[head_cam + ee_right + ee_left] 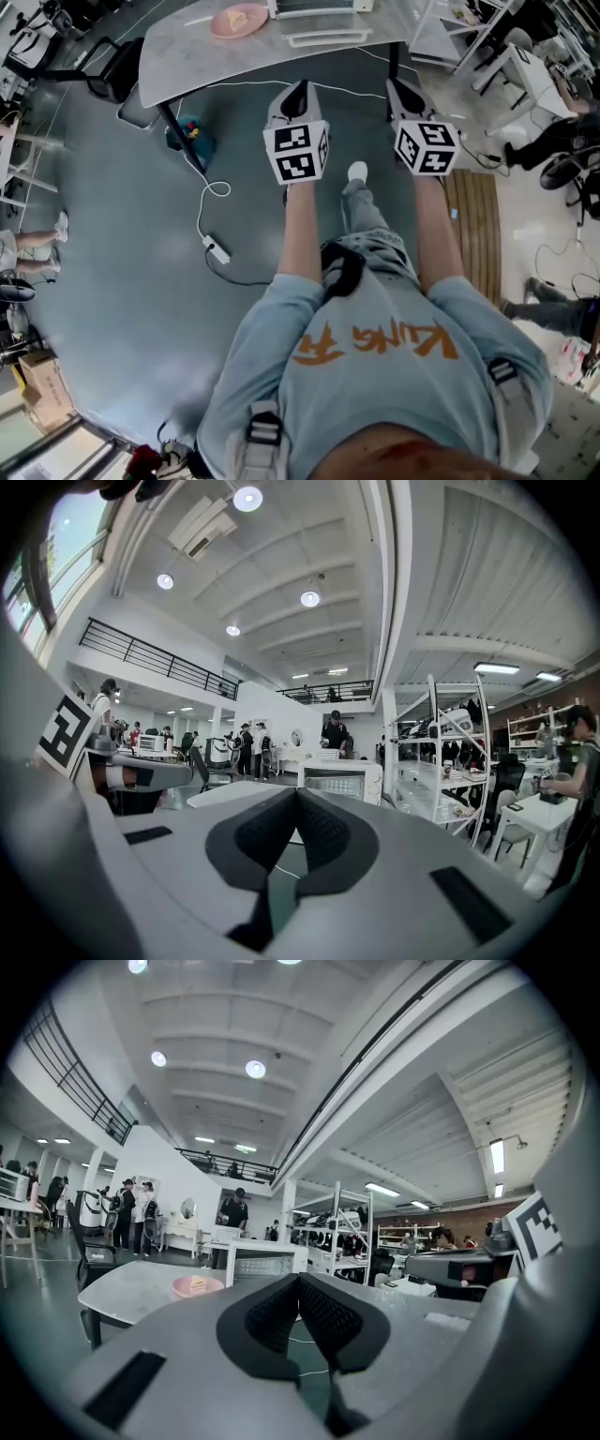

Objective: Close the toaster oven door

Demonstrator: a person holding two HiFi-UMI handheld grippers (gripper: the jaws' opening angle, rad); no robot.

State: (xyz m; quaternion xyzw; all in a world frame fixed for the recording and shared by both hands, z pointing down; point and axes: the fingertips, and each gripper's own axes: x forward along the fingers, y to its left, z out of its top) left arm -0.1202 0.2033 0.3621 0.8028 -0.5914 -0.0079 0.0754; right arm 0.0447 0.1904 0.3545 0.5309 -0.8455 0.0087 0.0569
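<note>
Left claw (300,1279) and right claw (296,793) are both pinched together, holding nothing. Step up to the table's (187,47) near edge, then nudge the toaster oven (342,782) door (326,37) upward from beneath.

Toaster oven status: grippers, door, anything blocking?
Left gripper shut, empty; right gripper shut, empty. Toaster oven door down, open, untouched. Nothing seen in the way; pink plate sits off to its left.

Person in tee + harness, two grippers.
Pale blue tee (375,384), short sleeves, orange lettering (375,345); grey straps (265,441) w/ black buckles at 7 & 4 o'clock; grey trousers (370,230), white shoe (357,171). L gripper (298,92), R gripper (401,91): b/w marker cubes (296,152), black ribbed pads (328,1321).
</note>
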